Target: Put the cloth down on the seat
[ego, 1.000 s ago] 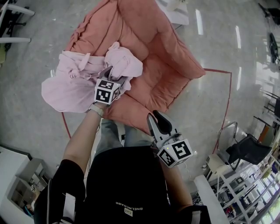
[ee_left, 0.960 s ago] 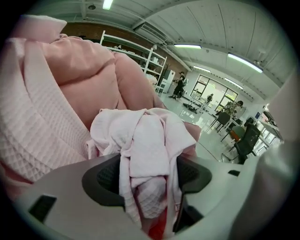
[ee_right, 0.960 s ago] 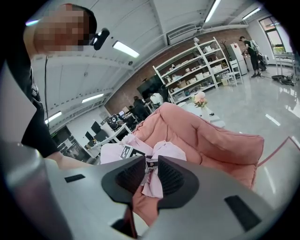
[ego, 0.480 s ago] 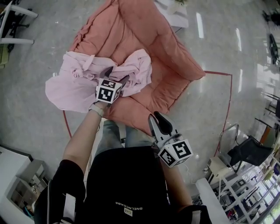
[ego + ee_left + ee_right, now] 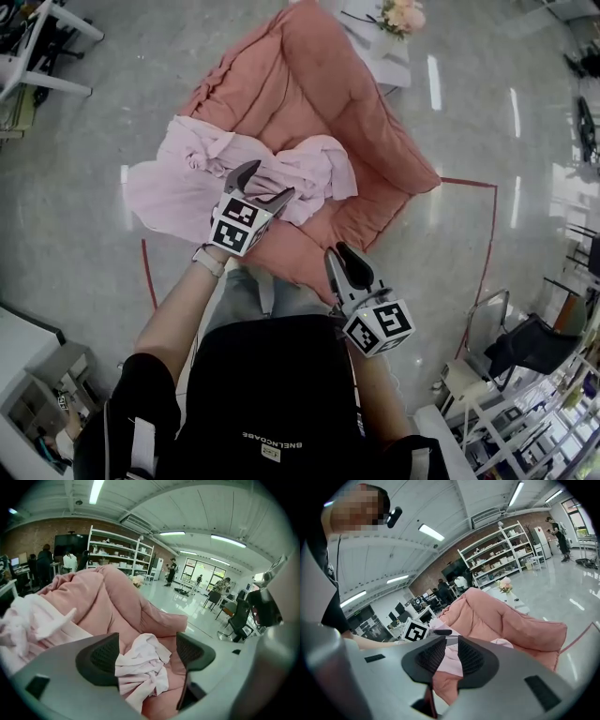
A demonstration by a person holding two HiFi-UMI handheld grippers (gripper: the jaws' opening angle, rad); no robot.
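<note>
**Head view.** The pink cloth (image 5: 187, 183) lies crumpled on the salmon seat (image 5: 323, 103). One part is bunched on the cushion and the rest is draped over the seat's arm at the picture's left. I hold my left tool (image 5: 267, 183) above the bunched part. Its jaws have just been opening and stand wide apart, with the cloth in sight between them but not pressed. My right tool (image 5: 349, 267) is near my body, apart from the cloth, with its jaws together on nothing.

Just opened L gripper (image 5: 267, 181) jaws, let go of cloth (image 5: 192, 178), raised gripper clear; left cloth flatter on seat (image 5: 370, 131).
</note>
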